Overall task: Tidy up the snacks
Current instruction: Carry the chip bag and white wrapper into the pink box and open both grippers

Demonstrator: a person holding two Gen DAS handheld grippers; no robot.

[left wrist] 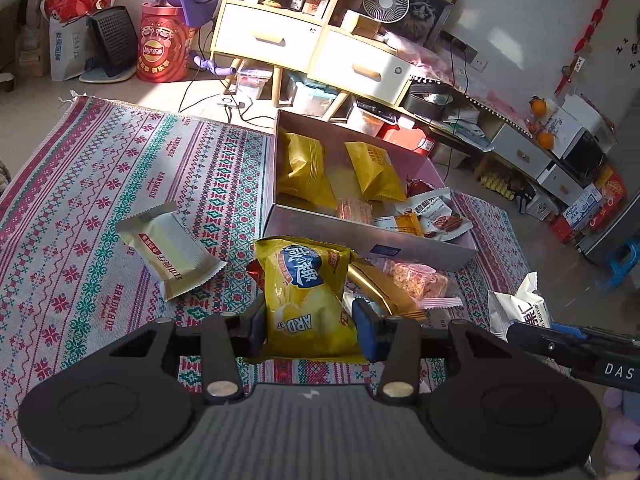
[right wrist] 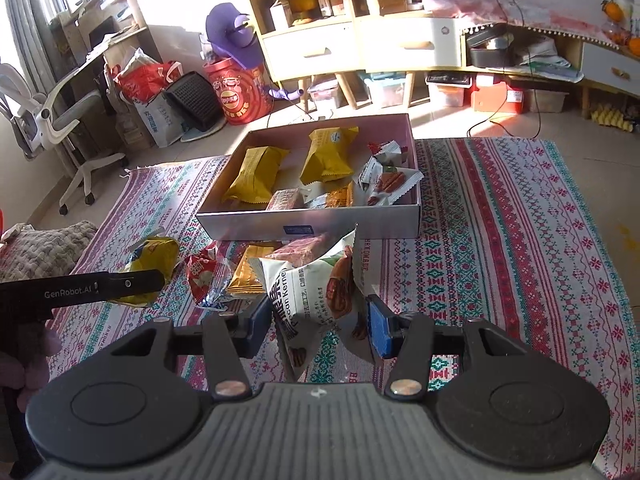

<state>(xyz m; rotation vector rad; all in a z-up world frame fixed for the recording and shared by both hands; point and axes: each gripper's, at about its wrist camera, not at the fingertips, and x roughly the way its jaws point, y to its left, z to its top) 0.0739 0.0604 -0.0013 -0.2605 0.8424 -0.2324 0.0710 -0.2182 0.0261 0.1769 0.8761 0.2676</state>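
Observation:
My left gripper (left wrist: 310, 330) is shut on a yellow chip bag (left wrist: 308, 300), held just above the patterned rug. My right gripper (right wrist: 320, 326) is shut on a white pecan-kernel packet (right wrist: 316, 292), lifted off the rug too. Ahead of both lies an open silver box (left wrist: 360, 236) (right wrist: 304, 222) holding two yellow packets (right wrist: 256, 180), a pecan packet (right wrist: 386, 184) and small snacks. Loose on the rug are a cream packet (left wrist: 176, 252), a gold packet (left wrist: 380, 284), a clear bag of pink snacks (left wrist: 420, 282) and a red candy wrapper (right wrist: 202, 276).
The rug (left wrist: 80, 200) covers the floor in front of me. Behind the box stand a wooden drawer cabinet (left wrist: 304, 44), a red Lay's tub (left wrist: 164, 48), bags and storage boxes. An office chair (right wrist: 60, 120) stands at the left, and cables run across the tiles.

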